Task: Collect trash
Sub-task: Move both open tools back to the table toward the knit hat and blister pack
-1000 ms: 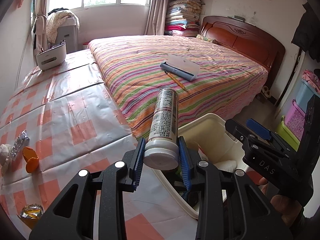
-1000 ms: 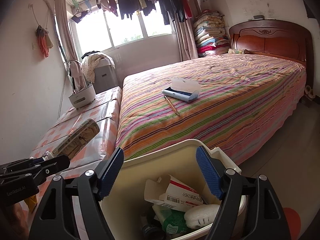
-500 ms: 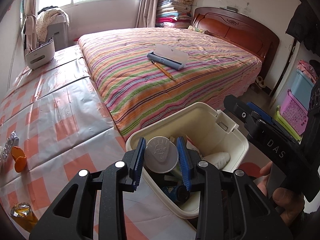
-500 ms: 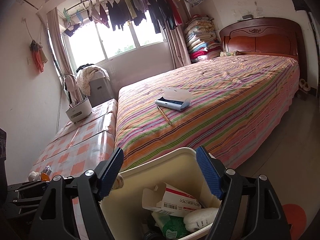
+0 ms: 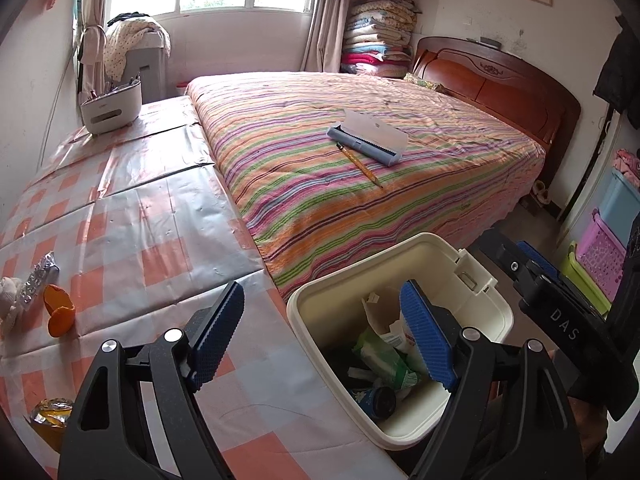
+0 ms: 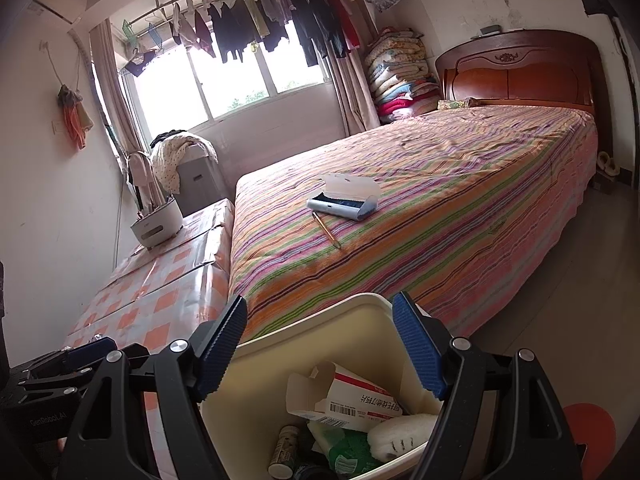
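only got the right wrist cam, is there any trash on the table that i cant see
Observer: Yes. What looks like a piece of orange peel lies near the left edge of the table.
Operator: anything else by it
Observer: A crumpled foil wrapper lies just past it, closer to the edge.
Operator: is the left gripper carrying something
Observer: No. The left gripper has nothing between its jaws, which are opening over the near edge of the bin.
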